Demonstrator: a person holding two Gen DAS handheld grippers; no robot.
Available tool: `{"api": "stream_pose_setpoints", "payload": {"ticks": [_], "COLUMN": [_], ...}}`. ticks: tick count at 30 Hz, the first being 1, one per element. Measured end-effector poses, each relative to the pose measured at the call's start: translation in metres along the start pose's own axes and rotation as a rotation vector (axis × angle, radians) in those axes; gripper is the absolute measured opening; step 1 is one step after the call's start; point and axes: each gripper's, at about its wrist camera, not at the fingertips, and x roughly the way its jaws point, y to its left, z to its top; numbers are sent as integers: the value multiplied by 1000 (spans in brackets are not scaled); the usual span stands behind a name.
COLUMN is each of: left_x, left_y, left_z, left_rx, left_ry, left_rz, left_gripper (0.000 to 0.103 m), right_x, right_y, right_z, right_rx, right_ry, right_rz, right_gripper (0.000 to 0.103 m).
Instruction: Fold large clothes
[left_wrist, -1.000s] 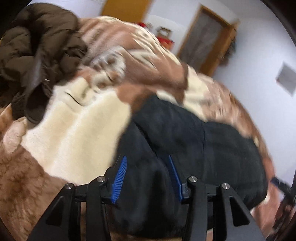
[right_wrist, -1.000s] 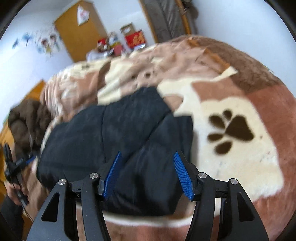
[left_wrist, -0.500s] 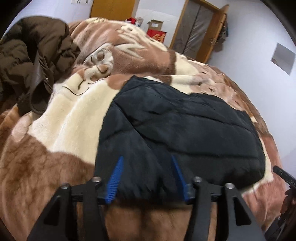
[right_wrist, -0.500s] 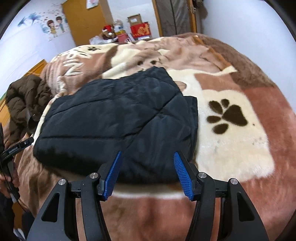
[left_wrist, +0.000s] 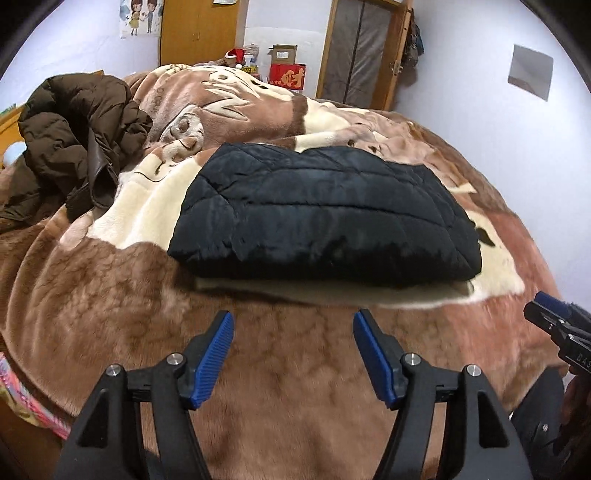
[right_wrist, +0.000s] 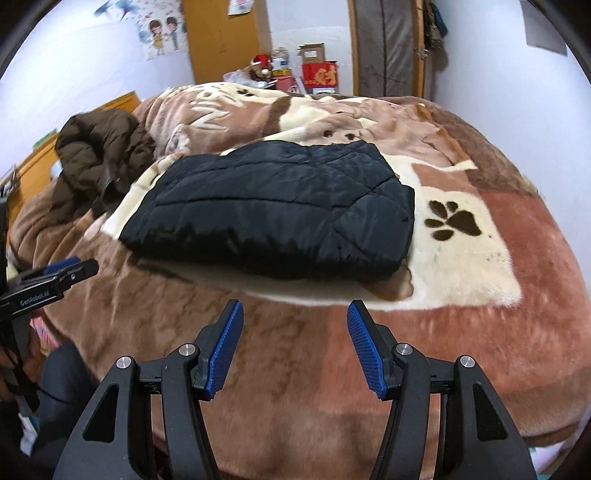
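A second ago both grippers stood over the black quilted jacket (left_wrist: 325, 218); now they have drawn back and it lies folded ahead of both, clear of their tips, on the brown-and-cream plush blanket (left_wrist: 295, 387). The left gripper (left_wrist: 291, 354) has just been opening, its jaws apart with only blanket between them. The right gripper (right_wrist: 295, 347) is spread too, holding nothing. A brown puffer coat (left_wrist: 70, 136) is heaped far ahead to the left.

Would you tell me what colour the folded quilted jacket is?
Black, clearest in the left wrist view: the folded quilted jacket.
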Motion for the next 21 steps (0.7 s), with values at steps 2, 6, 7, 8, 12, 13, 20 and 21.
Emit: {"api": "stream_pose_setpoints", "payload": {"ticks": [2,6,7,8,12,13,20,21], "left_x": [-5,-9,-8,-8,-9,-10,-10,-10], "left_y": [-4,-6,-6,-7,-6,-6,-8,-9], "left_z": [-5,-9,-8,-9,-11,-11,-13,-13], "left_rx": [3,-7,-10,-12,-15,-15,-18,-20], "left_ry": [3,6,8,12,6,3,4,4], "left_rz": [-1,1,8,14,30,32,27,28], "left_gripper": [69,69,69,69,69,69,69,69], "right_x": [-5,-6,-6,-6,-5,-4,0,1], "right_y": [5,9,10,11,13,13,16,16], "right_z": [-5,-8,-8,-8,-9,-10,-11,-11], "right_rx": [-21,-33,-33,-32,-38,-38,-41,-42], "right_ry": [-7,-6,-4,-2,1,4,22,22], "right_rz": [-3,-1,-1,0,3,4,6,7], "right_gripper": [59,59,59,59,59,59,59,59]}}
